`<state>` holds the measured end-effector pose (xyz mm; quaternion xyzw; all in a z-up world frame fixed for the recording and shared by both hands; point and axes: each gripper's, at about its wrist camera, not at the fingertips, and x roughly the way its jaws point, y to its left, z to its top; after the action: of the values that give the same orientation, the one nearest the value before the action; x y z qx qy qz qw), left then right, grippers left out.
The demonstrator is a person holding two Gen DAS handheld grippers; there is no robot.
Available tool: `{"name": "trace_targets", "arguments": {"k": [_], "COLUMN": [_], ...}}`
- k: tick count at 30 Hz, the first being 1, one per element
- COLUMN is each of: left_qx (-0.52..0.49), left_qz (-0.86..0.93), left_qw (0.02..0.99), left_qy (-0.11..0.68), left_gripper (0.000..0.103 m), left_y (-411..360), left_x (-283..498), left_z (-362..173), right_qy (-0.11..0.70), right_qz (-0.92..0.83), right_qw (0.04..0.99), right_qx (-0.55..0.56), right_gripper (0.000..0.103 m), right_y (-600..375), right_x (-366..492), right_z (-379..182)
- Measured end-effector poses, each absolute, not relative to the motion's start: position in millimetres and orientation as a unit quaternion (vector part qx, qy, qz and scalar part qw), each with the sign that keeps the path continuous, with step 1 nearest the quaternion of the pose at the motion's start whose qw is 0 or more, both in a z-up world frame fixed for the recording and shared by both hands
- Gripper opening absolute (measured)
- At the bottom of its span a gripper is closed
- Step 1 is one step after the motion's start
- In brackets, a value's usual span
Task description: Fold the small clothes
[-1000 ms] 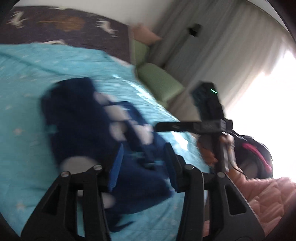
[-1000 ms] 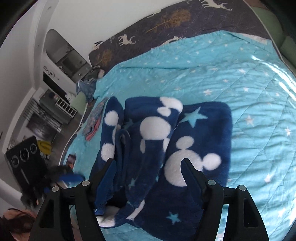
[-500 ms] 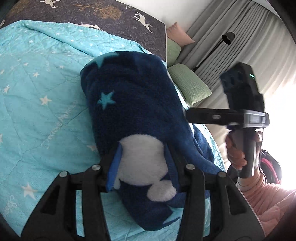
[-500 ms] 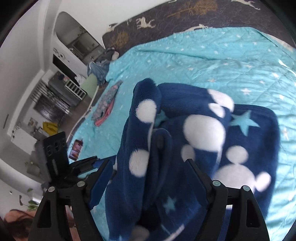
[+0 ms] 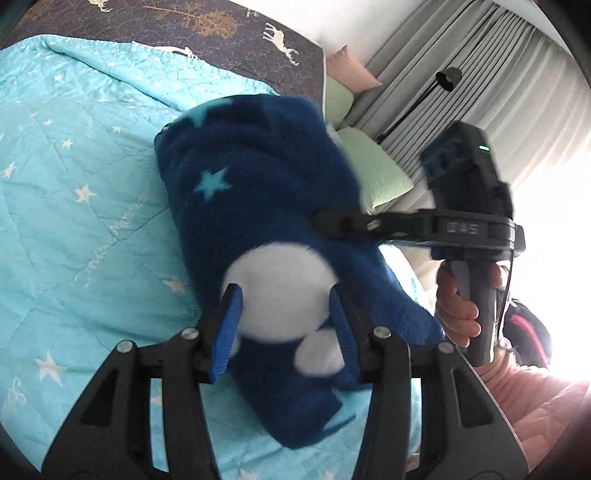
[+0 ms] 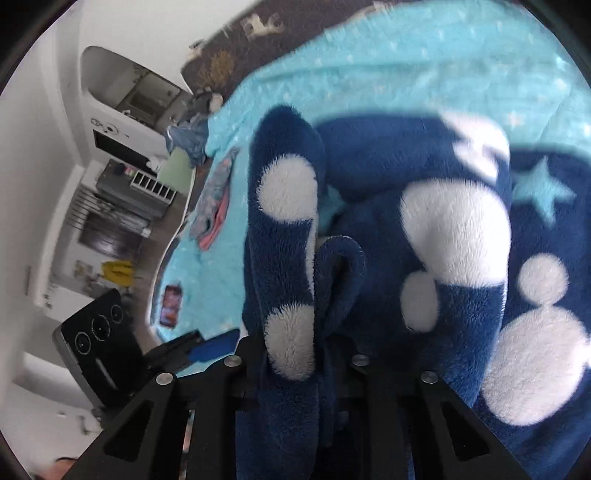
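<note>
A dark blue fleece garment (image 5: 258, 206) with white mouse-head shapes and light blue stars lies bunched on the turquoise star quilt (image 5: 74, 184). My left gripper (image 5: 286, 325) is open, its blue pads either side of a white patch at the garment's near end. My right gripper (image 6: 299, 365) is shut on a fold of the fleece garment (image 6: 424, 240), which fills most of the right wrist view and hides the fingertips. The right gripper also shows in the left wrist view (image 5: 332, 225), its fingers pressed into the garment's right side. The left gripper's blue pad shows in the right wrist view (image 6: 214, 349).
Dark deer-print bedding (image 5: 207, 33) lies at the head of the bed. Green (image 5: 373, 170) and pink (image 5: 347, 70) pillows sit at the bed's right, below grey curtains (image 5: 480, 85). A small pink-grey garment (image 6: 216, 192) and a phone-like item (image 6: 171, 304) lie on the quilt's left edge.
The right gripper has shut on a fold of the garment, drawing it up close to its camera. The left gripper stays open around the near end, the fleece bunched further between its pads.
</note>
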<state>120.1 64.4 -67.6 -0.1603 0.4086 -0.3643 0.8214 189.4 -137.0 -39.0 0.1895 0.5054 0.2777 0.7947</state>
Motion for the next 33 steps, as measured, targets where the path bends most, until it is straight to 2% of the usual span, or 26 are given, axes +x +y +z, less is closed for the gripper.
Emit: {"name": "trace_targets", "arguments": {"k": [2, 5, 10, 11, 14, 15, 18, 24, 29, 33], "left_qx": [-0.17, -0.163, -0.12, -0.101, -0.058, -0.059, -0.074, -0.1, -0.1, -0.102], "left_qz": [-0.378, -0.391, -0.411, -0.405, -0.379, -0.377, -0.378, -0.37, -0.371, -0.371], "left_qw": [0.821, 0.826, 0.814, 0.816, 0.827, 0.829, 0.822, 0.816, 0.815, 0.816], "left_qy": [0.393, 0.371, 0.393, 0.4, 0.411, 0.409, 0.419, 0.432, 0.433, 0.432], "left_gripper": [0.057, 0.061, 0.061, 0.061, 0.063, 0.063, 0.063, 0.063, 0.063, 0.063], "left_y": [66.4, 58.7, 8.7, -1.2, -24.2, -23.8, -13.7, -1.6, 1.1, 3.6], "left_x": [116.4, 115.4, 125.6, 127.0, 127.2, 127.0, 128.9, 129.1, 127.1, 127.5], "left_z": [-56.0, -44.6, -55.0, -59.5, -74.1, -74.6, -75.6, -84.2, -84.0, -84.3], "right_qy": [0.47, 0.44, 0.468, 0.474, 0.476, 0.476, 0.474, 0.477, 0.487, 0.483], "right_qz": [0.278, 0.247, 0.186, 0.177, 0.163, 0.163, 0.195, 0.258, 0.275, 0.273], "right_qw": [0.819, 0.847, 0.829, 0.823, 0.808, 0.805, 0.801, 0.775, 0.771, 0.784], "right_qx": [0.176, 0.17, 0.245, 0.258, 0.307, 0.314, 0.309, 0.326, 0.304, 0.277], "right_gripper": [0.021, 0.022, 0.027, 0.032, 0.061, 0.066, 0.079, 0.096, 0.097, 0.093], "right_y": [-144.9, -176.9, -243.2, -250.4, -270.7, -275.4, -277.8, -269.8, -254.8, -246.4], "right_x": [172.9, 152.1, 139.8, 138.6, 133.9, 131.1, 127.1, 144.2, 159.7, 156.2], "right_z": [-11.2, 8.3, -36.9, -49.0, -74.1, -77.7, -80.3, -95.7, -88.6, -69.9]}}
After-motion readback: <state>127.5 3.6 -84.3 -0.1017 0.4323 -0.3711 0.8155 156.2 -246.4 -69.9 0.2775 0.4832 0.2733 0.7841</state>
